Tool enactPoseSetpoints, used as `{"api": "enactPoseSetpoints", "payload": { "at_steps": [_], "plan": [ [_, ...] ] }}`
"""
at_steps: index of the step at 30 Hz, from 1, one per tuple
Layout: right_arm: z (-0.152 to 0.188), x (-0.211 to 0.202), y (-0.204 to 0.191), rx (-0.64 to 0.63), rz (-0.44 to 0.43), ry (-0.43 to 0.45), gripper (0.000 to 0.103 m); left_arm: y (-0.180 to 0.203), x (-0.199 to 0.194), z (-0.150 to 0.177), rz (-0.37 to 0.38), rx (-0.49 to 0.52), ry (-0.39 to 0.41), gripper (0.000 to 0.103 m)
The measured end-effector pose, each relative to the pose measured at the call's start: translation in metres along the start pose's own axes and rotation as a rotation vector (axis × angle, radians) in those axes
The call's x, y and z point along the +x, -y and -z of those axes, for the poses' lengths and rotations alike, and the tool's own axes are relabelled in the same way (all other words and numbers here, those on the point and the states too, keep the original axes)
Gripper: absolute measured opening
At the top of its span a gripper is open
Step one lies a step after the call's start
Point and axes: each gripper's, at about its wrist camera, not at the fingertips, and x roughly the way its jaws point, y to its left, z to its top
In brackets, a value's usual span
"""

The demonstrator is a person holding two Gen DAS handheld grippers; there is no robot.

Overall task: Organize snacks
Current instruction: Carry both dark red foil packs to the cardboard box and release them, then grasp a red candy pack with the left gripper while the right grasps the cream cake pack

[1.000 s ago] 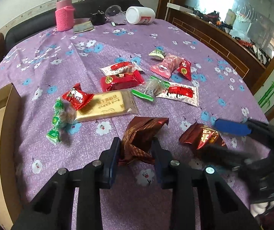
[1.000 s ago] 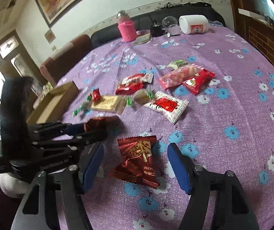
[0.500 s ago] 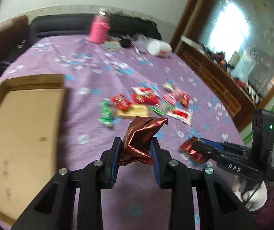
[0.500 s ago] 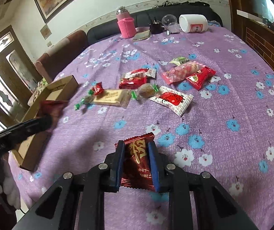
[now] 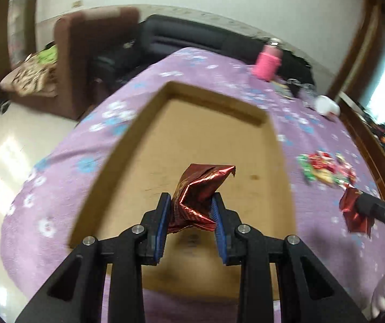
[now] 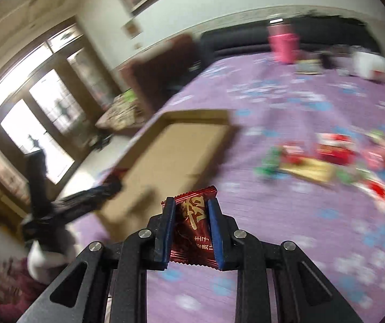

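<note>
Left hand-held gripper (image 5: 190, 210) is closed on a crumpled dark-red foil packet (image 5: 200, 193), pinched between the blue pads (image 5: 164, 215) and held above the floor of the cardboard box (image 5: 208, 145). The box sits on the counter (image 5: 66, 167), which is covered with a purple flowered cloth, and what shows of its floor is bare; the part nearest the camera is hidden behind the gripper. Right hand-held gripper (image 6: 191, 223) is likewise closed, on a flat red wrapper (image 6: 192, 231) with gold lettering, and is over the cloth just short of the box's near corner (image 6: 117, 215); in the left wrist view the same wrapper (image 5: 355, 212) appears at the right edge, outside the box wall. The remaining snacks (image 6: 327, 161) lie in a loose cluster on the cloth, well apart from the box, to its right; motion blur prevents a count. A pink bottle (image 6: 283, 43) and a white container (image 6: 370, 64) stand at the far side of the counter and do not appear to be part of the job. Judged status: the task is at an early stage. Two packets are in transit and none visibly deposited. Left to do: release the left packet into the box, bring the right wrapper over the wall and release it, then collect the cluster.
</note>
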Motion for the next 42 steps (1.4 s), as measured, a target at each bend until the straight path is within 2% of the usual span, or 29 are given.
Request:
{"api": "enactPoseSetpoints", "payload": {
  "at_steps": [2,7,9,11,13,15,17,20,21,26,29,30,31,32,33,34,38,42],
  "plan": [
    [-0.004,0.033,-0.024,-0.04,-0.02,-0.048,0.027,-0.015,0.003,0.001,-0.025,-0.025,-0.007,0.03],
    [0.0,0.096,-0.05,-0.073,-0.026,-0.145,0.027,-0.035,0.009,0.0,-0.058,-0.06,-0.028,0.03],
    [0.006,0.115,-0.055,-0.081,-0.013,-0.179,0.029,-0.038,0.007,0.0,-0.039,-0.067,-0.023,0.034],
    [0.01,0.123,-0.055,-0.084,-0.003,-0.196,0.029,-0.041,0.0,-0.001,-0.031,-0.08,-0.01,0.049],
    [0.01,0.12,-0.054,-0.083,-0.004,-0.185,0.029,-0.043,-0.007,-0.004,-0.032,-0.098,0.011,0.054],
    [0.007,0.104,-0.051,-0.077,0.004,-0.136,0.029,-0.044,-0.019,-0.006,-0.045,-0.114,0.05,0.055],
    [0.004,0.086,-0.045,-0.065,0.025,-0.082,0.031,-0.045,-0.027,-0.007,-0.046,-0.133,0.076,0.062],
    [0.004,0.051,-0.025,-0.007,0.057,0.012,0.044,-0.035,-0.036,-0.014,-0.037,-0.148,0.109,0.075],
    [0.006,0.037,-0.015,0.019,0.069,0.049,0.049,-0.029,-0.039,-0.016,-0.027,-0.14,0.111,0.077],
    [0.016,-0.016,0.018,0.087,0.127,0.162,0.05,0.026,-0.05,-0.024,0.126,-0.055,0.135,0.078],
    [0.02,-0.049,0.032,0.087,0.231,0.261,0.05,0.057,-0.053,-0.025,0.251,-0.044,0.148,0.078],
    [0.02,-0.058,0.036,0.09,0.264,0.301,0.054,0.067,-0.052,-0.024,0.293,-0.04,0.149,0.078],
    [0.024,-0.068,0.043,0.095,0.298,0.343,0.061,0.079,-0.05,-0.023,0.325,-0.033,0.138,0.079],
    [0.028,-0.078,0.051,0.107,0.338,0.382,0.078,0.095,-0.043,-0.021,0.357,-0.017,0.102,0.079],
    [0.03,-0.088,0.065,0.135,0.396,0.399,0.089,0.107,-0.037,-0.019,0.378,-0.003,0.067,0.079],
    [0.032,-0.092,0.078,0.161,0.425,0.387,0.089,0.122,-0.028,-0.015,0.397,0.018,0.015,0.079],
    [0.039,-0.108,0.126,0.255,0.424,0.319,0.089,0.175,0.005,0.008,0.444,0.091,-0.152,0.079],
    [0.043,-0.113,0.151,0.26,0.44,0.281,0.089,0.2,0.025,0.024,0.469,0.11,-0.239,0.079]
  ]
}}
